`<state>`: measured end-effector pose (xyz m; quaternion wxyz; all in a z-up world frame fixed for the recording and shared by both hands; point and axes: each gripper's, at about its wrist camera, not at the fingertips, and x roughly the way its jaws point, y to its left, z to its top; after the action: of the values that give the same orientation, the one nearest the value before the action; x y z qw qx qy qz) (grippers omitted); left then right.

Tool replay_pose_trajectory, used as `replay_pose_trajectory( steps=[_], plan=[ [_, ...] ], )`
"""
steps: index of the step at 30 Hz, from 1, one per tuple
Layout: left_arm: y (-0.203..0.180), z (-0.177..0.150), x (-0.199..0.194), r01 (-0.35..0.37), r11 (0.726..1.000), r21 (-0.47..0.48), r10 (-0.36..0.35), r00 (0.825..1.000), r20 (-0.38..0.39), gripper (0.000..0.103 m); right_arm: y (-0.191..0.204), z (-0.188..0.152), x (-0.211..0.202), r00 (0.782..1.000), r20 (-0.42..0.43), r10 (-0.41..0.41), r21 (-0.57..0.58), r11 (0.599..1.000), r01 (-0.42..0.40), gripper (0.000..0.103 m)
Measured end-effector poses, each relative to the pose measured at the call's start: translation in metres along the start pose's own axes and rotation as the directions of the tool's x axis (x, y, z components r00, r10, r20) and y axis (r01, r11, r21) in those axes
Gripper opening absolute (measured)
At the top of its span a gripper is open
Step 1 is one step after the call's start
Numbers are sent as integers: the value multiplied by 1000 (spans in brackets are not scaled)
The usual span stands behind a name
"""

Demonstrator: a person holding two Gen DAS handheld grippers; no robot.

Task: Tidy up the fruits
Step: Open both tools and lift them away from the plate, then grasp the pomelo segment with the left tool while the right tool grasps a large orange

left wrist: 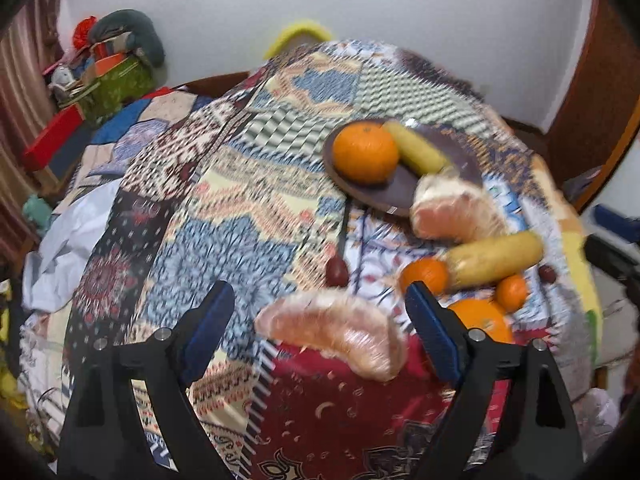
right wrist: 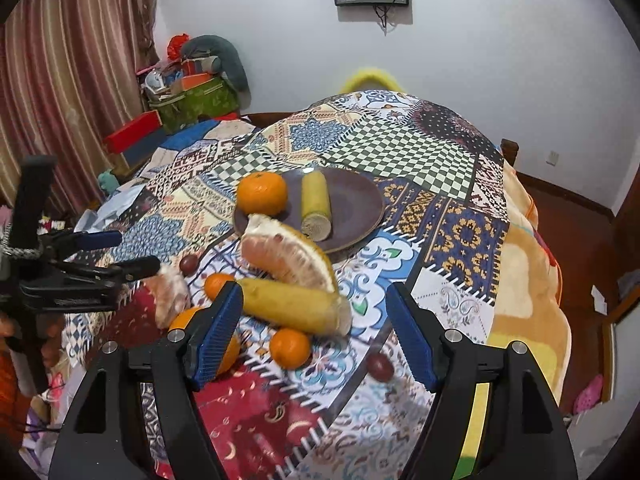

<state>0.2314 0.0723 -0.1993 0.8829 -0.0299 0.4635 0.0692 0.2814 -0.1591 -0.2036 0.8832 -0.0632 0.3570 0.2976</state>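
A brown plate (right wrist: 356,204) on the patchwork cloth holds an orange (right wrist: 262,193) and a yellow corn piece (right wrist: 315,204); the plate also shows in the left wrist view (left wrist: 464,156). My left gripper (left wrist: 320,332) is open around a pink pomelo wedge (left wrist: 340,332), its pads apart from it. A second pomelo wedge (right wrist: 288,256) leans on the plate's near rim. My right gripper (right wrist: 314,336) is open above a loose corn piece (right wrist: 292,306) and a small orange (right wrist: 290,348).
More oranges (right wrist: 218,284) and two dark red dates (right wrist: 380,366) lie on the cloth near the corn. The table edge drops off at right. A cluttered green box (right wrist: 196,104) stands at the back left by the curtain.
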Motion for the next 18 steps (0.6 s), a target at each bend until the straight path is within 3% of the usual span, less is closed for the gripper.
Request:
replay_pose_trajectory(
  steps=[5, 10, 18],
  plan=[
    [-8, -14, 20, 13, 1000, -11, -14, 998, -58, 88, 7, -8, -2, 1000, -9, 7, -1, 1000, -7, 71],
    [-14, -19, 34, -4, 1000, -1, 4, 998, -68, 88, 11, -16, 0, 999, -30, 19, 13, 1000, -19, 71],
    [5, -35, 24, 36, 999, -21, -37, 997, -64, 89, 28, -23, 2, 998, -51, 48, -14, 999, -49, 71]
  ],
)
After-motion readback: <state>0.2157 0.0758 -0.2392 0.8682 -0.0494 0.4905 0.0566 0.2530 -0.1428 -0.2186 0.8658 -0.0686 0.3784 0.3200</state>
